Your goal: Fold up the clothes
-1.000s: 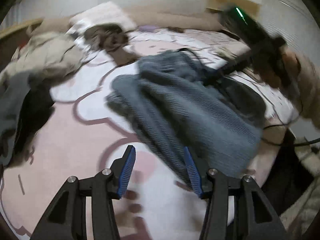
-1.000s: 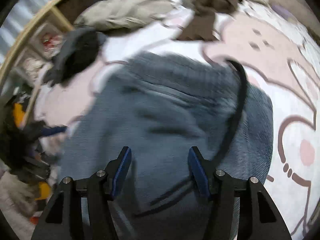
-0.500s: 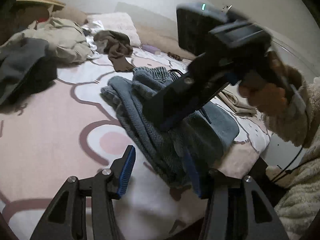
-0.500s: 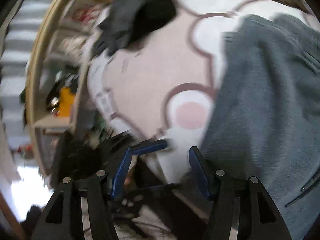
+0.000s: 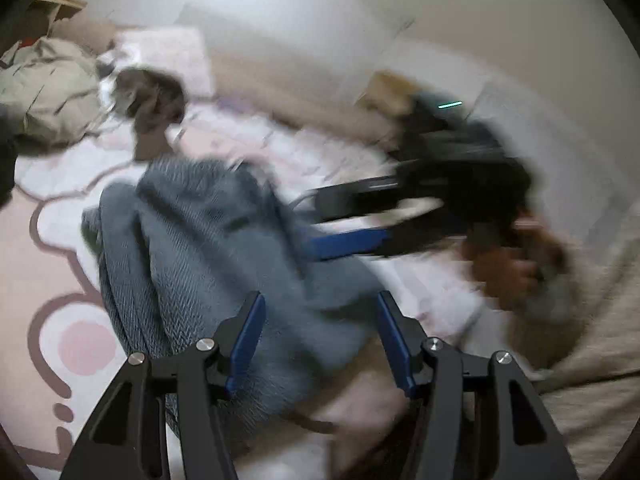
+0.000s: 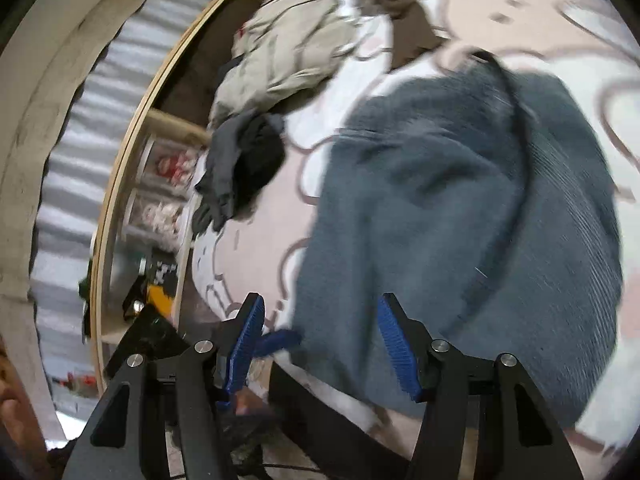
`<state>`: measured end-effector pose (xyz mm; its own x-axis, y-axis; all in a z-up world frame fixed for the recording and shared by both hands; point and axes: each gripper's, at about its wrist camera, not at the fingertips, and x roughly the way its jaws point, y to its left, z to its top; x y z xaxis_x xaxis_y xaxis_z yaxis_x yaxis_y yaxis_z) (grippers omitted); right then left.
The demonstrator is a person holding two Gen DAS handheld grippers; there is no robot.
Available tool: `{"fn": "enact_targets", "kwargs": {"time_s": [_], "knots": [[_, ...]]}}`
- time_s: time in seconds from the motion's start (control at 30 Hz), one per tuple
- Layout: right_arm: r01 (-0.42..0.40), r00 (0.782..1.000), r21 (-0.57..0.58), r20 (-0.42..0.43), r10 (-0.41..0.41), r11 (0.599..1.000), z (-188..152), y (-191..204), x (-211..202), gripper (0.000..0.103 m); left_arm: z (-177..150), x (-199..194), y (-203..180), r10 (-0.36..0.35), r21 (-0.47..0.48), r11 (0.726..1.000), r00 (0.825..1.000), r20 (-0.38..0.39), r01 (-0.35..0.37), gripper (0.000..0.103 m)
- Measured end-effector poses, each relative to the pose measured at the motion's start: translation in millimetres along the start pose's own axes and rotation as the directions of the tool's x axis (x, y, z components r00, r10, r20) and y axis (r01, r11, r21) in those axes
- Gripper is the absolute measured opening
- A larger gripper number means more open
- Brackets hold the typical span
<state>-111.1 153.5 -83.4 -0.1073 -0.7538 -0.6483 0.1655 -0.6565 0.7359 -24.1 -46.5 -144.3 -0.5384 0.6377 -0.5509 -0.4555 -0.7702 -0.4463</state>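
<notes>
A blue-grey knitted garment lies bunched on the pink and white bedspread. My left gripper hangs over its near end; its jaws are opening, with the knit showing between the blue pads but not pressed. My right gripper, held by a hand, reaches in from the right, fingers at the garment's right edge. In the right wrist view the right gripper stands open over the garment, its near hem between the fingers. A blue pad of my left gripper shows beside it. Everything is motion-blurred.
A beige garment heap and a brown garment lie at the far end of the bed, beside a pillow. A dark grey garment sits near the wooden bed frame, with cluttered shelves behind.
Both cameras swung and rolled. The right gripper dropped from high over the garment to its right edge. The right view turned from the bed's side back over the garment. The left jaws stand slightly wider.
</notes>
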Motion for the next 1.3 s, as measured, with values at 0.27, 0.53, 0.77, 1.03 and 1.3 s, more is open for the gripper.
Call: {"fn": "enact_targets", "kwargs": {"time_s": [0.27,0.53,0.77,1.03,1.3], "knots": [[0.164,0.978,0.071,0.121,-0.172,0.984,-34.7,-94.7,-28.5,0.000,-14.0,1.7,32.0,0.144,-0.018,0.989,0.979,-0.144,-0.148,0.021],[0.584,0.810,-0.386,0.332,-0.483,0.714,-65.1,-14.0,-36.0,0.000,-29.7,-29.8,-43.0,0.448,0.510,0.762,0.893,0.031,-0.400,0.055],[0.703,0.638,-0.701,0.548,-0.541,0.119,-132.5,11.4,-2.3,0.084,-84.8,6.3,-91.9,0.539,0.847,0.393,0.836,0.104,-0.359,0.055],[0.561,0.576,-0.679,0.731,-0.366,-0.474,-191.5,-3.0,52.2,0.080,-120.1,60.6,-83.2,0.584,0.945,0.016,0.770,0.256,-0.327,0.055],[0.404,0.542,-0.565,0.782,-0.310,-0.720,-159.1,-42.0,104.9,0.022,-114.2,59.7,-58.8,0.576,0.942,-0.069,0.757,0.308,-0.330,0.024]]}}
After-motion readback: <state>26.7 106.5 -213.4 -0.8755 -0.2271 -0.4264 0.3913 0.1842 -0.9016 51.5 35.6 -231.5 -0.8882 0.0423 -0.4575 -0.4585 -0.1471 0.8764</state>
